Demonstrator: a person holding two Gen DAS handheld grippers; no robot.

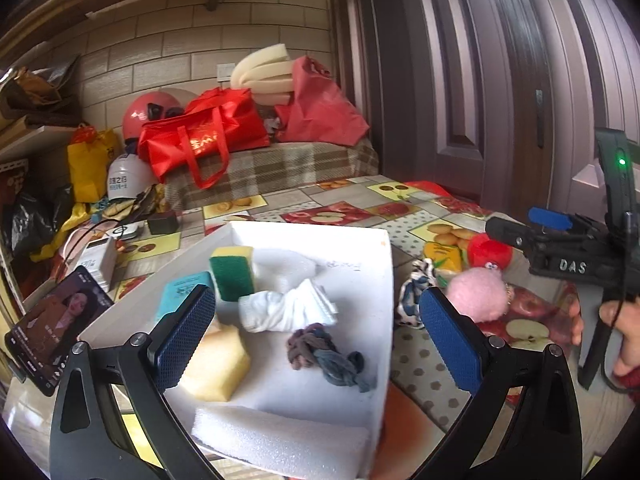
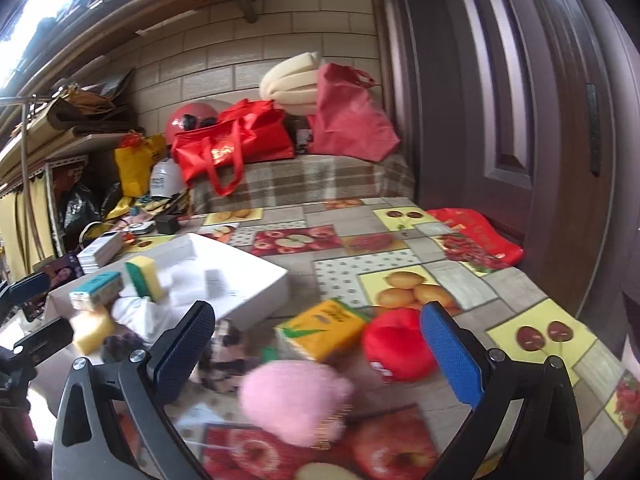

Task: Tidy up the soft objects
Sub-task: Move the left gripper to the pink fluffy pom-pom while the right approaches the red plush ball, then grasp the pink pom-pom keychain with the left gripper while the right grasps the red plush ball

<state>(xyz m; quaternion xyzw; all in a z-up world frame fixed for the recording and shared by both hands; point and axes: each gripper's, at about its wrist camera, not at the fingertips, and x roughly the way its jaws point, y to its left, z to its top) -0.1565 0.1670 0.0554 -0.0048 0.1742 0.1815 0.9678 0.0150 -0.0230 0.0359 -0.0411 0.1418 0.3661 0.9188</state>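
A white box (image 1: 384,280) (image 2: 256,280) on the table holds a green-and-yellow sponge (image 1: 232,272), a white sock (image 1: 288,310), a knotted brown-and-blue cloth (image 1: 324,354), a pale yellow sponge (image 1: 218,364), a teal-topped pack (image 1: 182,290) and a white foam block (image 1: 280,440). My left gripper (image 1: 320,336) hovers open over the box, nothing between its fingers. Right of the box lie a pink fluffy ball (image 2: 292,400) (image 1: 478,294), a red plush (image 2: 394,344), a yellow tissue pack (image 2: 320,328) and a patterned scrunchie (image 1: 412,296). My right gripper (image 2: 320,356) stands open just above the pink ball.
A phone (image 1: 52,328) leans at the table's left edge beside a small white device (image 1: 98,256). A plaid-covered bench behind carries red bags (image 1: 204,136), a helmet and foam. A dark door (image 2: 520,120) stands on the right, a red bag (image 2: 480,236) at its foot.
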